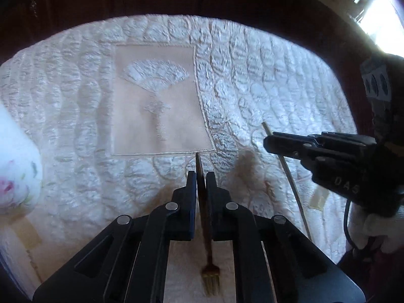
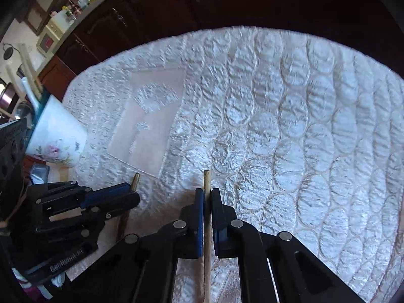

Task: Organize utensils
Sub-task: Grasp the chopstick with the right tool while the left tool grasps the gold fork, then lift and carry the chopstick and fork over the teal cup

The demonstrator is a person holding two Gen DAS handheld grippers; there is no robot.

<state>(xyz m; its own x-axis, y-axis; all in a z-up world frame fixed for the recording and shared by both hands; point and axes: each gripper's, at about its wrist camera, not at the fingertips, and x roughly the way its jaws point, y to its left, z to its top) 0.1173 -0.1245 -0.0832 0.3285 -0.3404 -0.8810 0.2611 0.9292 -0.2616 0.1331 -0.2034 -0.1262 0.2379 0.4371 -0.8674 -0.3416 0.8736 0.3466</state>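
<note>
A fork is pinched in the left claw, tines toward 6 o'clock, and a stick in the right claw, both above the tabletop. The cup lies toward 9 o'clock, nearer the left claw.

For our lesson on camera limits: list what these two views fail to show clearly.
- Left wrist view: the fork handle's middle is covered by the left tool.
- Right wrist view: the wooden stick runs off the bottom edge; its lower end is unseen.
- Left wrist view: the floral cup is cut off by the left edge and blurred.
</note>
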